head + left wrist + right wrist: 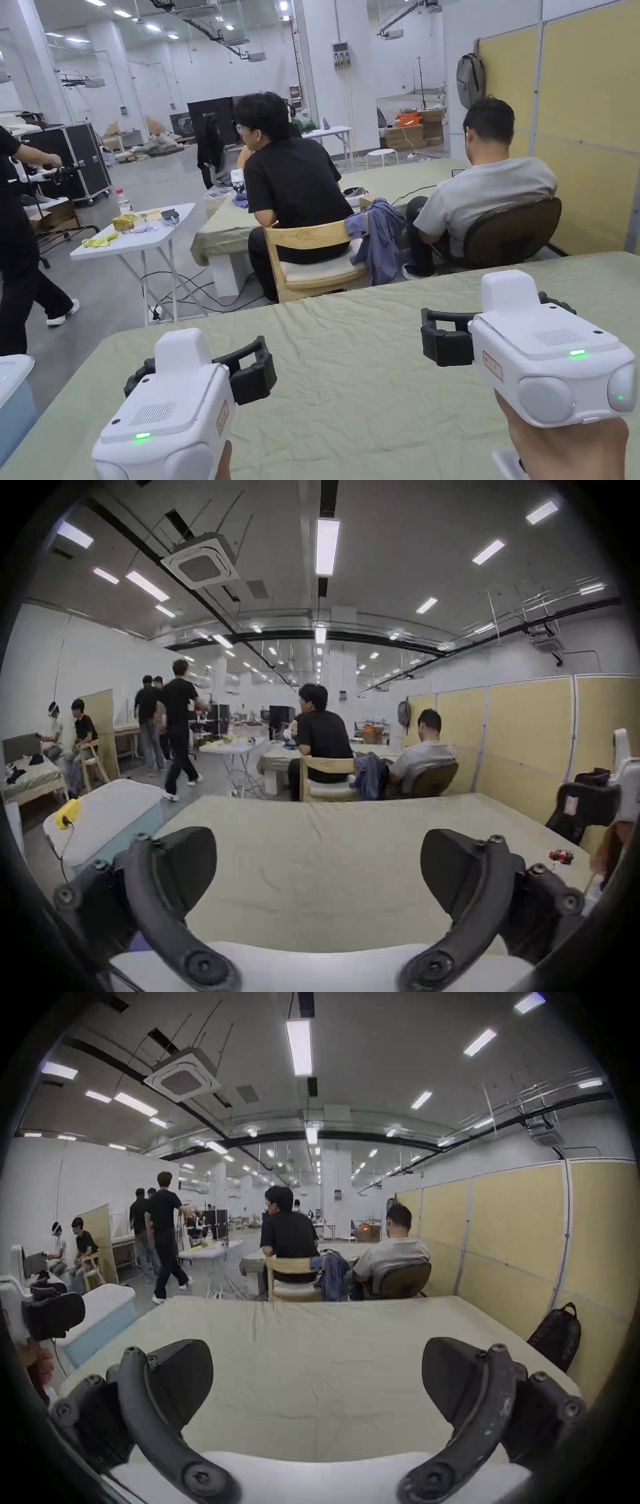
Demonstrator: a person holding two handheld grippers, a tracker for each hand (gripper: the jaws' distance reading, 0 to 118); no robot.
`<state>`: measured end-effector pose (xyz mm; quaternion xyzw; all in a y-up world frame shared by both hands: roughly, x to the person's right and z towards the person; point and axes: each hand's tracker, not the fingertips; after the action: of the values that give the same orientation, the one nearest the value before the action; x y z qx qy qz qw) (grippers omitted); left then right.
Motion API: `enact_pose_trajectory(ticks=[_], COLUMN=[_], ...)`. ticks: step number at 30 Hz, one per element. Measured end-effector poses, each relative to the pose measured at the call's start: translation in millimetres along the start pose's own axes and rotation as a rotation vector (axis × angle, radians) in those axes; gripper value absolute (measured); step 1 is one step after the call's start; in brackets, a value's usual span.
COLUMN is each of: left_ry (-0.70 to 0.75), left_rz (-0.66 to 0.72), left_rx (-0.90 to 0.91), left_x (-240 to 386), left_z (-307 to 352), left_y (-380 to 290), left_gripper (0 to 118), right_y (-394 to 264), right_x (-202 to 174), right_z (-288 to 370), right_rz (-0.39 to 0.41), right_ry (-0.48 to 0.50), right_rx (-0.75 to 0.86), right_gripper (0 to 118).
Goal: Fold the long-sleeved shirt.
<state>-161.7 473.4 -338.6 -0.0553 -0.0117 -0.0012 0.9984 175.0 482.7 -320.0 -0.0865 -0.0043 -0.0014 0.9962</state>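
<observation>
The left gripper (250, 369) and the right gripper (447, 334) hover side by side above the green-covered table (350, 375), jaws wide apart and empty, probably ready to start. I cannot find the long-sleeved shirt on it.

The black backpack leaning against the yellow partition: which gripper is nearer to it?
Right. The right gripper hovers beside the black backpack on the table's right; the left gripper hovers farther left.

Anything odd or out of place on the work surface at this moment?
Both grippers, left gripper and right gripper, hover open above the wrinkled green sheet; no shirt lies on what shows of it. Nothing spilled or damaged.
</observation>
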Motion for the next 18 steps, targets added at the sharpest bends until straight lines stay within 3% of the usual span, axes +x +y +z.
enact_pose_trajectory(ticks=[18], left_ry=[0.001], left_rz=[-0.011], left_rx=[-0.059], left_x=[-10], left_z=[0], left_y=[7], left_gripper=[118], right_y=[2], right_x=[1], right_z=[1], right_rz=[-0.005], right_ry=[0.023], right_rx=[-0.012], right_gripper=[118])
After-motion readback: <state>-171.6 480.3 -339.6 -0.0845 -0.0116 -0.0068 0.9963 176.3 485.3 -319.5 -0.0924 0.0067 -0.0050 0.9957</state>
